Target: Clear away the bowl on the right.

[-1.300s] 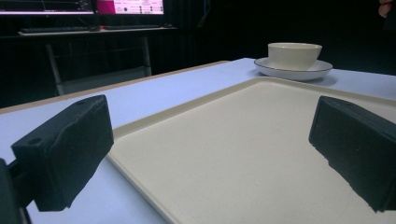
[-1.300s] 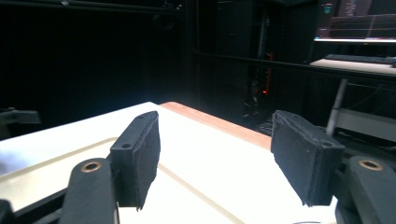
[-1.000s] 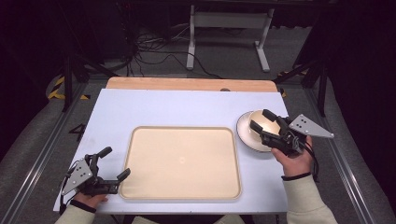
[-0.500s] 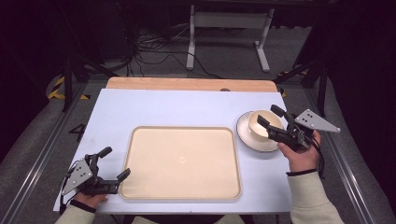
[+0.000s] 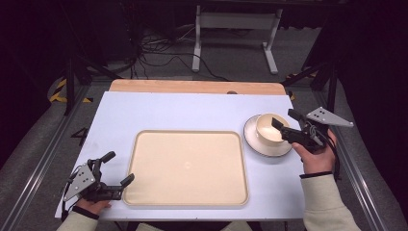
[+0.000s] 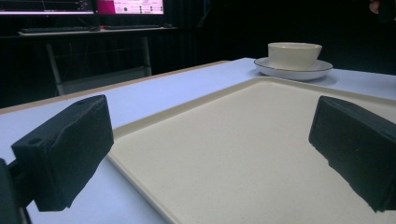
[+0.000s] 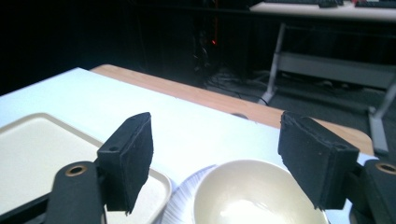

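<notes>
Right gripper [image 5: 286,123] hovers over the right side of the bowl [image 5: 268,129], jaws spread wide, holding nothing. Left gripper [image 5: 118,168] rests at the near left corner of the tray [image 5: 186,166], jaws wide apart, empty. Bowl sits on a saucer [image 5: 267,143], just right of the tray. White table [image 5: 168,110]; dark room behind.

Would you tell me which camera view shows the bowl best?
The high view: the whole bowl shows on its saucer. The left gripper view gives a small, distant side profile; the right gripper view crops it at the bottom.
</notes>
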Demonstrator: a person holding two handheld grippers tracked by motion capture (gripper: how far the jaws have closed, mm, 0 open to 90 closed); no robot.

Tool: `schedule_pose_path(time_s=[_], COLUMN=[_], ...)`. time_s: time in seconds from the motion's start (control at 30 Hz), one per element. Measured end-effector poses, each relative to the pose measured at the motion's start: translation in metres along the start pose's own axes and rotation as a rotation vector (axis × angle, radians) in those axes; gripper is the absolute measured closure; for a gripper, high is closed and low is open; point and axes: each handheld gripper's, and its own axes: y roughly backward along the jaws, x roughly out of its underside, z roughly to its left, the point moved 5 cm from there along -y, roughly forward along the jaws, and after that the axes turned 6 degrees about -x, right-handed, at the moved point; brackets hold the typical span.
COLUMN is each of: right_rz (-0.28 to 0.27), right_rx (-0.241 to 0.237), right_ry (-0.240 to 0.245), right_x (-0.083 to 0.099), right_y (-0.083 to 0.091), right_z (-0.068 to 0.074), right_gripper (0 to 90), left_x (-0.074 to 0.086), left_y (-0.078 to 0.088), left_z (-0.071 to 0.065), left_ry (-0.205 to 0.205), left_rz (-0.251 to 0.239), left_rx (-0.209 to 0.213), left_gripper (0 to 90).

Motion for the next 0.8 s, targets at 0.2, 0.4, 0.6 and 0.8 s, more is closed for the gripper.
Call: schedule_pose_path(time_s=[0.2,0.4,0.6,0.8], right_rz=[0.065,0.106,0.146,0.216], right_rx=[0.070,0.114,0.150,0.182], right_ry=[-0.066,-0.086,-0.110,-0.131], right_x=[0.002,0.003,0.004,0.009], right_y=[-0.001,-0.003,-0.005,-0.010], right_z=[-0.009,-0.017,-0.027,-0.038], right_gripper=[29.1,30.8,34.5,36.1], left_x=[0.000,0.000,0.000,0.000], left_y=[0.000,0.000,0.000,0.000], left_z=[0.000,0.000,0.000,0.000], left_ry=[0.001,0.000,0.000,0.000], left_rz=[0.000,0.000,0.000,0.000], left_rx=[0.000,0.000,0.000,0.000], left_gripper=[0.3,0.3,0.3,0.3])
